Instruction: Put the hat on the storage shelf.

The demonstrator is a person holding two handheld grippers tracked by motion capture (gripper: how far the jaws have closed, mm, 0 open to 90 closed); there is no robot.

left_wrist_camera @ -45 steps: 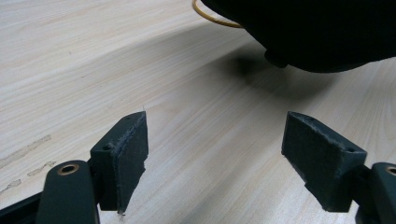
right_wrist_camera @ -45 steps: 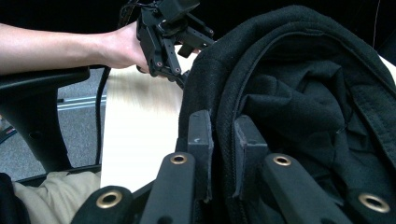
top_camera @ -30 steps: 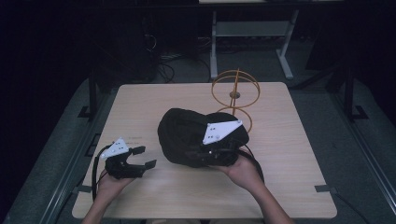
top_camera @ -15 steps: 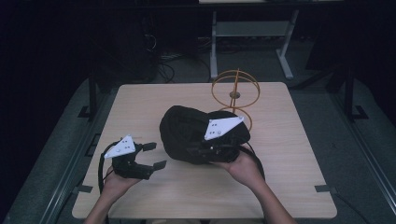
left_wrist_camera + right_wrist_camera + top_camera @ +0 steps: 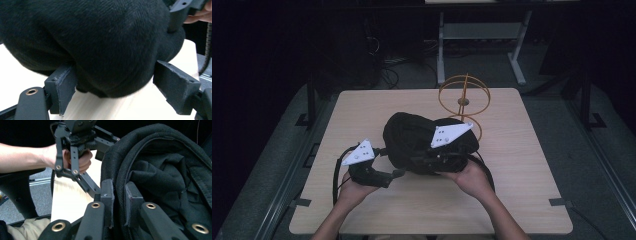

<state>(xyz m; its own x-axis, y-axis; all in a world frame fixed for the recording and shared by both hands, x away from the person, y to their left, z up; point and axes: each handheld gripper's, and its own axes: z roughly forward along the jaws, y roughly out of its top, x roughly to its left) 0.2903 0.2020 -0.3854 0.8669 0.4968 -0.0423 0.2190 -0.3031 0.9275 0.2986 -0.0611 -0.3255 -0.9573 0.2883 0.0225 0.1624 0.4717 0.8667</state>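
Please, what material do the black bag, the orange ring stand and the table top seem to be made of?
Black bag: apparently soft woven fabric, matte, with a fine visible weave and loose folds. Orange ring stand: probably thin metal wire or plastic, painted orange; I cannot tell which. Table top: light wood or wood-look laminate, with faint grain.

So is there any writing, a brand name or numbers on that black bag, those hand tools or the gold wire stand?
No readable text anywhere in these pictures.
Black bag: plain dark fabric, no label or logo visible, also up close.
Left gripper and right gripper: their grey plates carry small dark holes, no lettering.
Gold wire stand: bare wire.
Table: plain wood grain.
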